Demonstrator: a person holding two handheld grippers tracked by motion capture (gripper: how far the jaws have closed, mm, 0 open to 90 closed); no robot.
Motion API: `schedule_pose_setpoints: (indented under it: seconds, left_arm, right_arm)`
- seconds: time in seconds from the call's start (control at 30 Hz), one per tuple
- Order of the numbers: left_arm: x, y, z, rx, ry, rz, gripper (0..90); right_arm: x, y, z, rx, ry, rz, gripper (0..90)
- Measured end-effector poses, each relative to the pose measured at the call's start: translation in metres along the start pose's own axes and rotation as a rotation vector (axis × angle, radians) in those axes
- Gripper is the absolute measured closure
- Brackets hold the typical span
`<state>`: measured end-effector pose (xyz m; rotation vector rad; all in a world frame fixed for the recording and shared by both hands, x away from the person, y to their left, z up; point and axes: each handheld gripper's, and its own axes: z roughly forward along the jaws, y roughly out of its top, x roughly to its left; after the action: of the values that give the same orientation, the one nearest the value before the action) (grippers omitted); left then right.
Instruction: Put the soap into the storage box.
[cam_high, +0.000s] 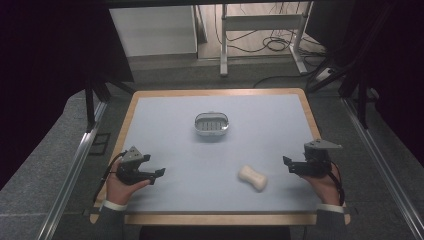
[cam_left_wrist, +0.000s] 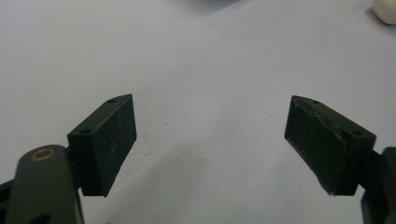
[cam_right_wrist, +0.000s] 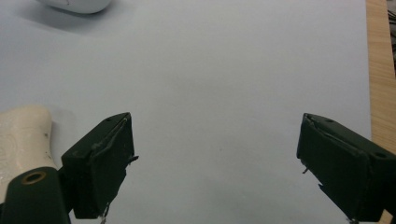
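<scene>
Left tool (cam_high: 159, 172) and right tool (cam_high: 286, 162) are shown held low over the near part of the desk (cam_high: 165, 115), one toward each side edge. In both gripper views the jaws are seen spread wide, with bare desk surface between the pads; nothing is pinched or touched. A cream bar of soap (cam_high: 252, 178), waisted in the middle, is seen lying flat near the front edge, right of centre, near the right tool and apart from it. In the right gripper view the soap (cam_right_wrist: 23, 140) is cut off by the left margin beside one jaw. A white soap dish (cam_high: 211, 124) stands at mid-desk, toward the far edge; only its rim (cam_right_wrist: 77, 4) enters the right gripper view, cropped at the top. In the left gripper view the soap (cam_left_wrist: 385, 10) is clipped at the upper right corner.
</scene>
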<state>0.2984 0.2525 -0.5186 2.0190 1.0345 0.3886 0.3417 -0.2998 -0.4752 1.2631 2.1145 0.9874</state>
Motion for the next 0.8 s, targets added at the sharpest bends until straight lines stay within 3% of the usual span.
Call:
schedule_pose_setpoints:
  seconds: [0.43,0.8]
  left_arm:
    - [0.000,0.002,-0.001,-0.024,-0.032,-0.049,12.9]
    - [0.001,0.002,-0.004,-0.035,-0.012,-0.065,11.8]
  right_arm:
    - [0.010,0.007,-0.006,-0.003,0.006,-0.044,11.0]
    - [0.023,0.018,-0.018,-0.043,0.020,-0.076,11.6]
